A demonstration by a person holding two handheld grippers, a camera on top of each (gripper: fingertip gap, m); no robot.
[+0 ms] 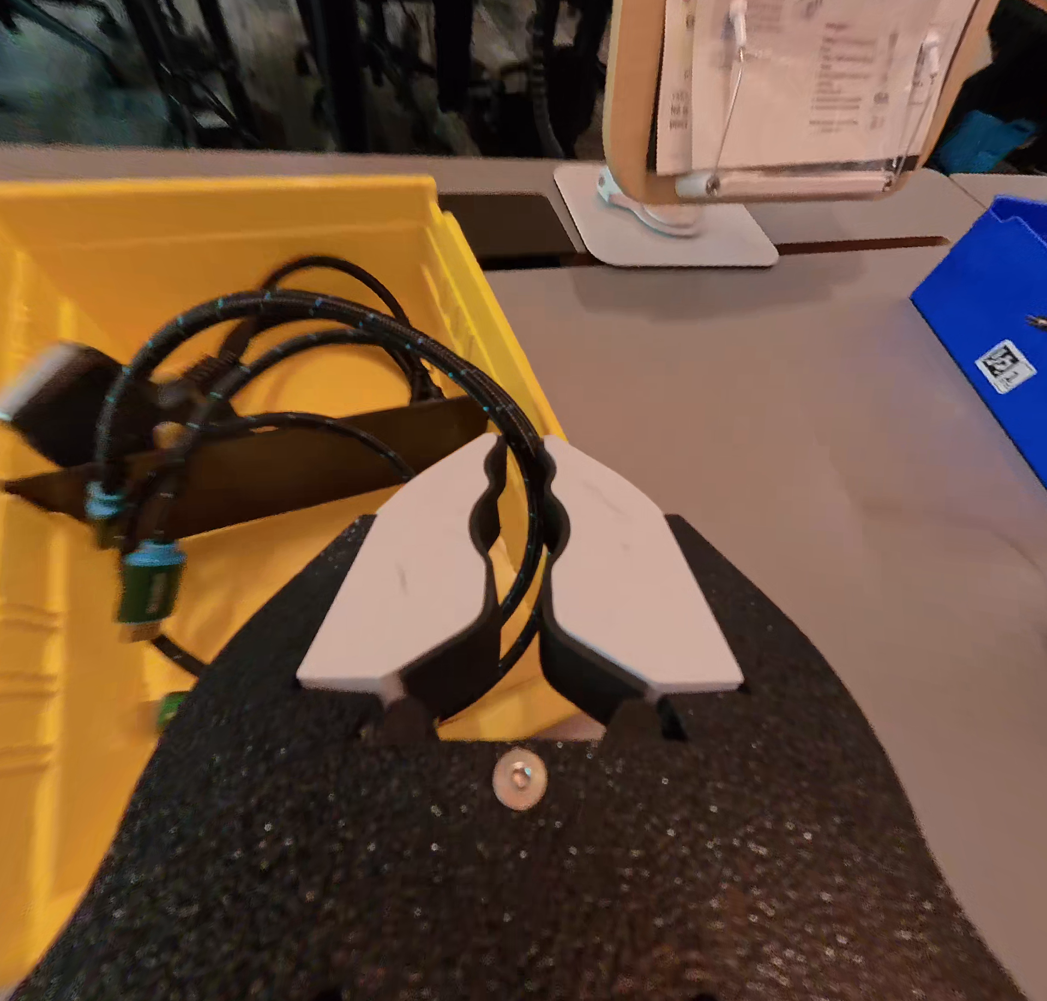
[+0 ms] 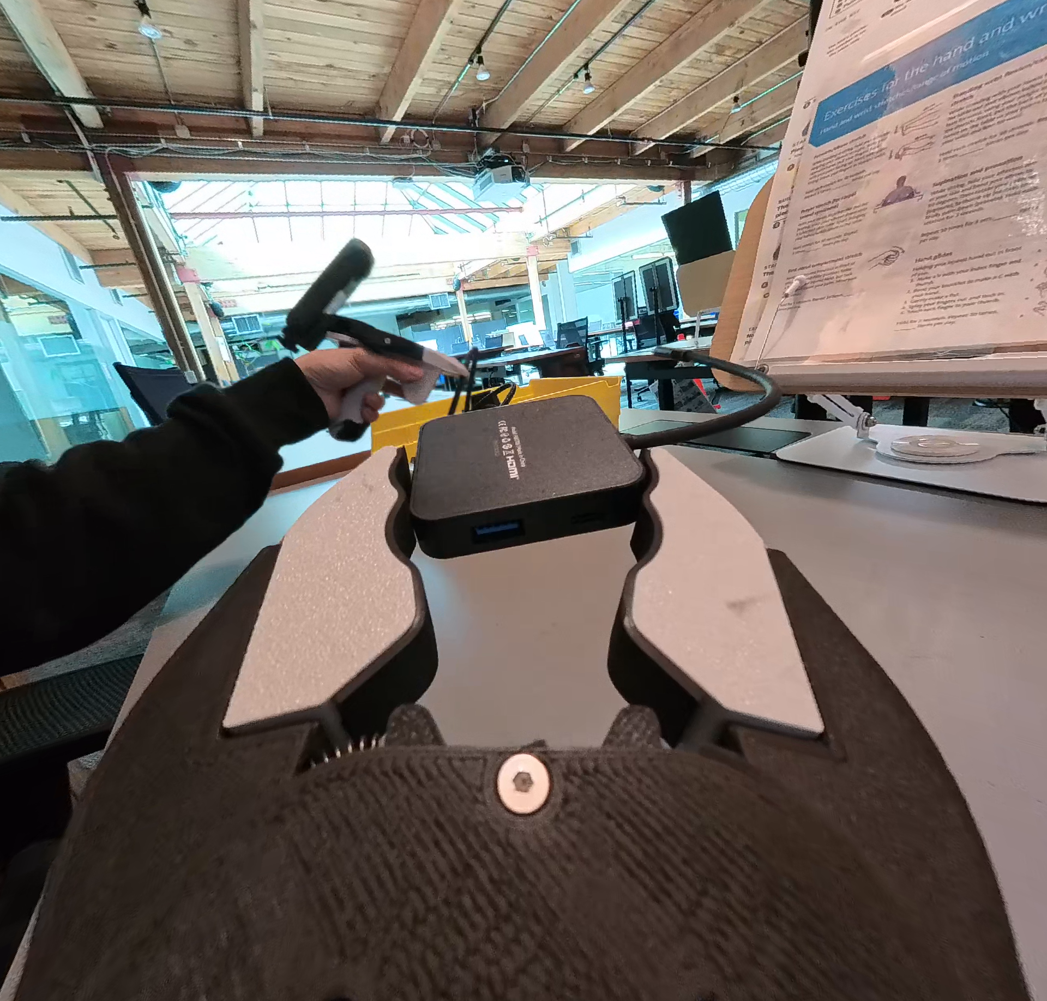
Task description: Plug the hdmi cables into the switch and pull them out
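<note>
My left gripper (image 1: 522, 452) is shut on a black braided HDMI cable (image 1: 340, 317) and holds its loop over the yellow bin (image 1: 170, 209). Green plugs (image 1: 150, 583) hang from the bundle at the left. A black adapter with a silver end (image 1: 54, 390) hangs there too. My right gripper (image 2: 524, 464) is shut on the black HDMI switch (image 2: 521, 458) and holds it above the table. The switch's own black lead (image 2: 731, 407) curves off to the right. The left gripper also shows in the right wrist view (image 2: 459, 370), held by a hand above the yellow bin (image 2: 566, 393).
A black divider (image 1: 272, 475) crosses the yellow bin. A blue bin (image 1: 997, 317) stands at the right. A document stand with printed sheets (image 1: 793, 67) sits at the back of the grey table (image 1: 736, 407), also in the right wrist view (image 2: 918, 181).
</note>
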